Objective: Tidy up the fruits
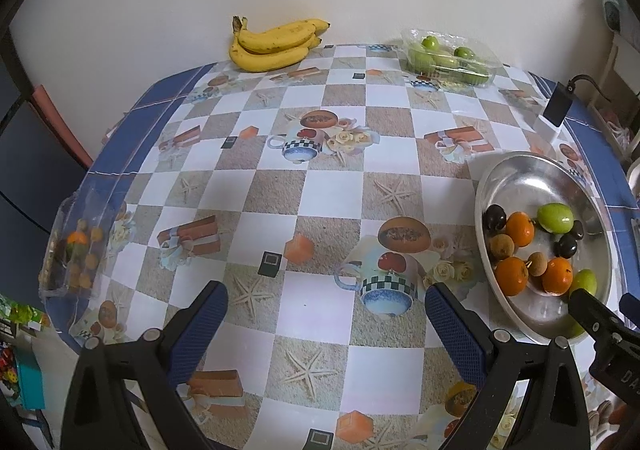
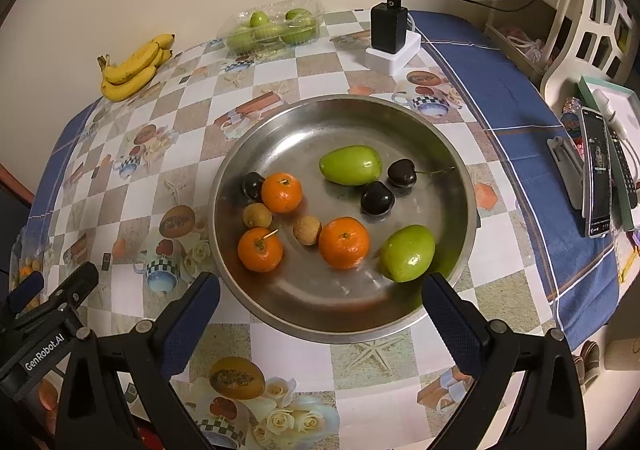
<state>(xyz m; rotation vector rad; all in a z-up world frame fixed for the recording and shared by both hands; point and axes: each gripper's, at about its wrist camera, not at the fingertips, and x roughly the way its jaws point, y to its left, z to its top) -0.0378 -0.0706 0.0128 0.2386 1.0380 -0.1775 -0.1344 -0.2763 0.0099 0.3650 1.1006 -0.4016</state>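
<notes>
Right wrist view shows the steel bowl (image 2: 280, 130) holding mixed fruit: three oranges (image 2: 344, 243), two green fruits (image 2: 351, 165), dark and brown ones. Beyond the bowl sit bananas (image 2: 134, 68) and a clear green-fruit box (image 2: 272, 26); both grippers, left (image 1: 326, 334) and right (image 2: 320, 326), hover with jaws apart and empty, so whether sorting is starting or nearly finished is unclear

A round table wears a checked tablecloth (image 2: 280, 66) printed with teapots, starfish and gift boxes, blue at its edge. A black charger (image 2: 388, 28) with a cable stands on a white block (image 2: 394, 56) near the far edge. Off to the right, a phone (image 2: 597, 176) leans lit on a stand (image 2: 568, 170).
</notes>
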